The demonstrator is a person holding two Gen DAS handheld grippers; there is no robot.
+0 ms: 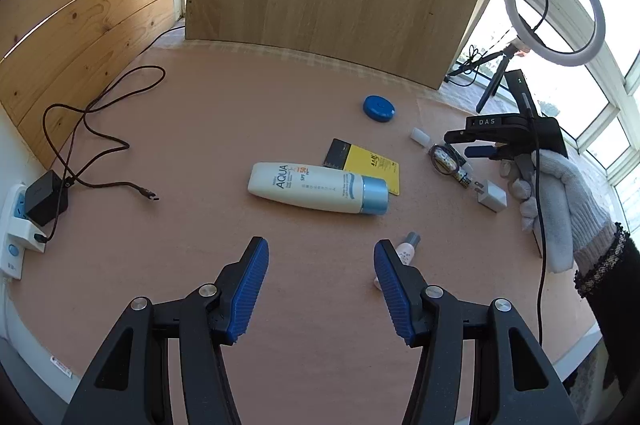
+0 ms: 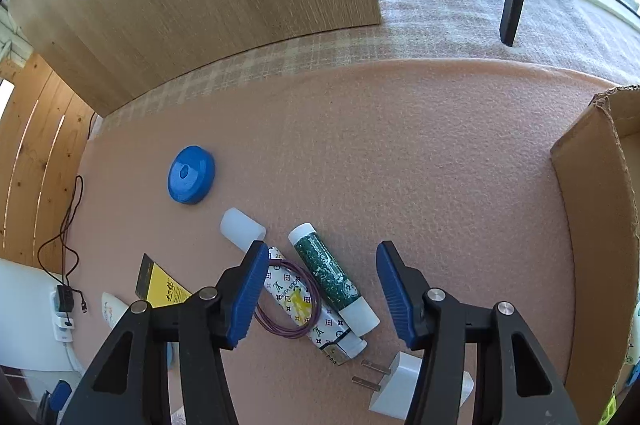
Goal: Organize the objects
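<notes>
Green-speckled white cylindrical tube (image 2: 334,281), lying between spread right gripper (image 2: 322,289) fingers, nothing grasped; left gripper (image 1: 321,289) likewise released. Risk: snagging adjacent purple wire loop (image 2: 288,299) on closing.

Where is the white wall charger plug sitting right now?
In the right wrist view the white charger plug lies on the pink mat, low in frame just under the open right gripper, prongs pointing left, beside the monogram-patterned lighter.

Count on surface: one white sunscreen tube with blue cap (image 1: 318,187), one round blue plastic lid (image 2: 191,175), one yellow-black card (image 1: 364,163), two white plug adapters (image 2: 404,387), one open cardboard box (image 2: 592,225).
</notes>
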